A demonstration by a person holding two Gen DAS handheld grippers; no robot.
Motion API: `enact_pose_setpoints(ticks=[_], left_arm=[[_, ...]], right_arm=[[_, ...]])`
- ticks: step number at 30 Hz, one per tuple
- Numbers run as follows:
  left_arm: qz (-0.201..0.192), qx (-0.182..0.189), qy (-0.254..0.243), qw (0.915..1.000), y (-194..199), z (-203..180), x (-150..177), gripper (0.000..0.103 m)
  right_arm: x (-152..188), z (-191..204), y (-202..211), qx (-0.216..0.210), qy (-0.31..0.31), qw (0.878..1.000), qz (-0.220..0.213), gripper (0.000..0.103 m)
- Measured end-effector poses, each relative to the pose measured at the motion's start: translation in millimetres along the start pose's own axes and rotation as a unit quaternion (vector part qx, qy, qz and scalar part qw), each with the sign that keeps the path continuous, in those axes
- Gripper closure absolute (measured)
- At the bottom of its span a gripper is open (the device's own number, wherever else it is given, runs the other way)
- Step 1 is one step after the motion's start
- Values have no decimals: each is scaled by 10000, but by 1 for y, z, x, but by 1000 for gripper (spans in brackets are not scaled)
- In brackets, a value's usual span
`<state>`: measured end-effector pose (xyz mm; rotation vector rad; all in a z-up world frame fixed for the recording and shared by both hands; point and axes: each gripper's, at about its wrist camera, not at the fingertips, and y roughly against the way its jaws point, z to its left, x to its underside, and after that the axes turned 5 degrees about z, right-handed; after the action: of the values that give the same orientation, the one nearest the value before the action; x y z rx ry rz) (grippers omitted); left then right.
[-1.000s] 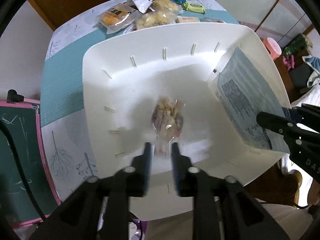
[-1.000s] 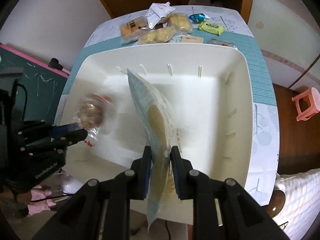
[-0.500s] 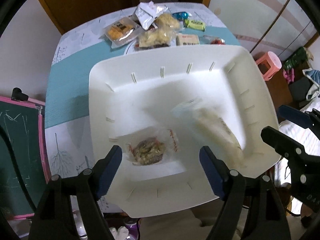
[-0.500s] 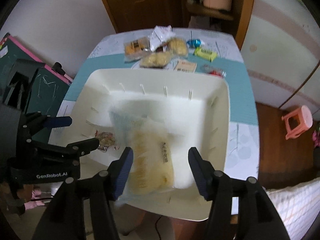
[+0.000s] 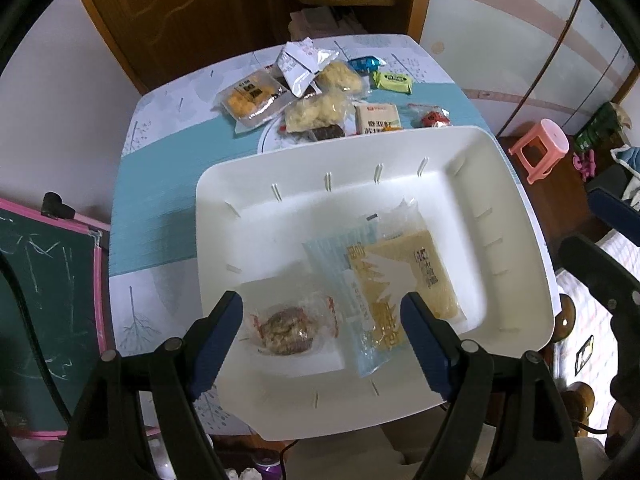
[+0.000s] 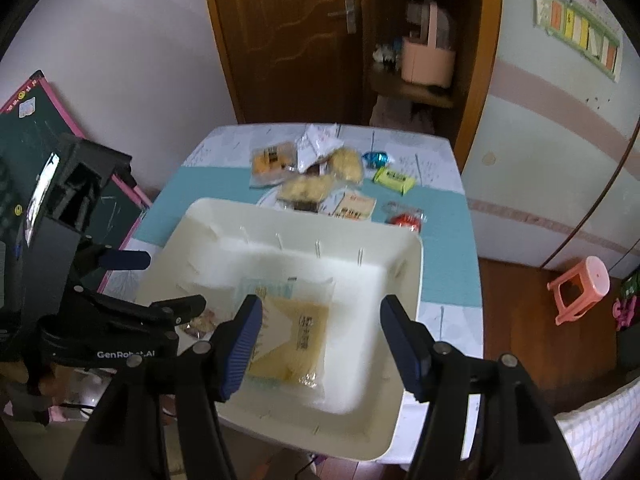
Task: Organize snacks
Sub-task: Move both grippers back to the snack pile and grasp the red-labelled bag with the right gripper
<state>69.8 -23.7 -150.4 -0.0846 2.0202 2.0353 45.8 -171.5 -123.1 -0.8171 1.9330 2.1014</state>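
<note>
A: Two packets lie flat in the white tray [image 5: 516, 216], both below parted fingers. Left gripper [image 5: 322, 340] jaws stand wide, holding nothing; the clear-wrapped brown snack [image 5: 289, 330] sits between the fingertips and beyond them, untouched by either pad.

B: Right gripper [image 6: 320, 340]?

A: Jaws about half apart, having just opened, also empty. The yellow noodle packet [image 6: 296, 334] lies between and ahead of its fingers, nearer the left finger [image 6: 240, 346], clear of both pads.

B: Long axis of that packet?

A: In the left wrist view the yellow noodle packet [image 5: 400, 284] runs from near the right fingertip [image 5: 424, 344] away and slightly rightward, its clear sealed end pointing to the tray's far wall. Printed face up. Its pale blue edge overlaps toward the brown snack, just beside it; whether they touch I cannot tell.

B: Differences between views?

A: The left view shows the brown snack whole; in the right view it is mostly hidden behind the left gripper [image 6: 160, 284], only a sliver visible. The right view shows the left gripper's body from the side; the left view catches only the right gripper's fingers [image 5: 600, 260] at the frame edge.

B: Beyond the fingers?

A: Loose snacks [image 5: 316, 92] on the table [image 5: 160, 200] past the tray's far rim, well apart from both grippers.
</note>
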Motion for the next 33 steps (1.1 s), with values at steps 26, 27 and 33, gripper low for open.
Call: enact_pose_setpoints(ticks=[26,27,33], left_arm=[[-1190,217,310,9922,65,50,-86,23],[-1213,203,306,9919,66,54,-91,23],[-1230,56,188,9922,61,76,-138,23]], right_arm=[[-62,-52,14,-84,-857,9954,-430,41],[-67,-56,13,-2,-886,9951,-439,41],[-104,-88,-3,185,-1188,9923,-294,41]])
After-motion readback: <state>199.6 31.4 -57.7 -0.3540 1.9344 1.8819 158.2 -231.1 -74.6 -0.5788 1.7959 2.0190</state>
